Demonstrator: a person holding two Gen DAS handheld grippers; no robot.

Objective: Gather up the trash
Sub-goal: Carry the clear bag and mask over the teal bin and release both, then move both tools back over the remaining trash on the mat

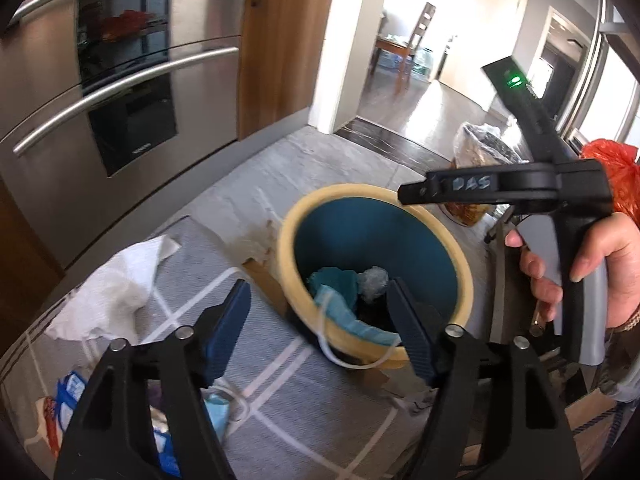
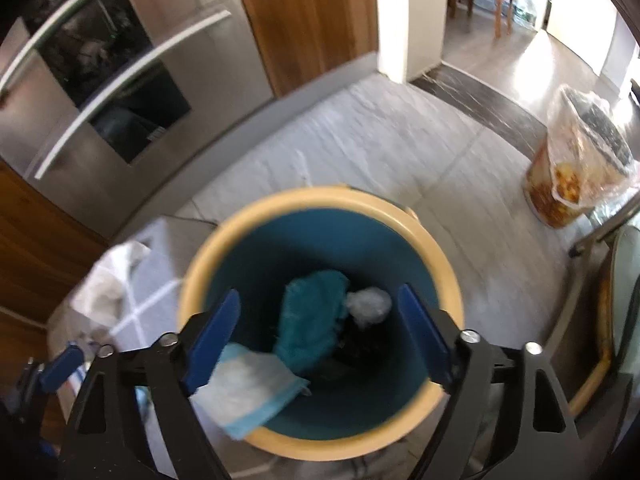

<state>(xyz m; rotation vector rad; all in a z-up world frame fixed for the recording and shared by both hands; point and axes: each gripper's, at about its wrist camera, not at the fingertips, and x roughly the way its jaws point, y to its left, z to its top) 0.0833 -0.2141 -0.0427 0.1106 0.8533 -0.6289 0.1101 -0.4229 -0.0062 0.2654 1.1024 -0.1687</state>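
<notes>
A round bin (image 1: 288, 232) with a cream rim and blue inside stands on the floor; it also shows in the right wrist view (image 2: 448, 272). Inside lie a teal cloth (image 2: 312, 320) and a crumpled clear wrapper (image 2: 370, 304). A light blue face mask (image 2: 256, 396) hangs over the near rim, its strap (image 1: 340, 356) dangling outside. My left gripper (image 1: 320, 332) is open and empty above the near rim. My right gripper (image 2: 320, 340) is open and empty above the bin mouth. A crumpled white paper (image 1: 112, 292) lies on the checked mat to the left.
Steel oven fronts (image 1: 120, 92) and wood panels stand at the left. A second lined bin (image 2: 576, 176) stands at the right. More litter, blue packets (image 1: 72, 392) and another mask (image 1: 218, 412), lies at lower left. A doorway opens to a room with table and chair (image 1: 408, 44).
</notes>
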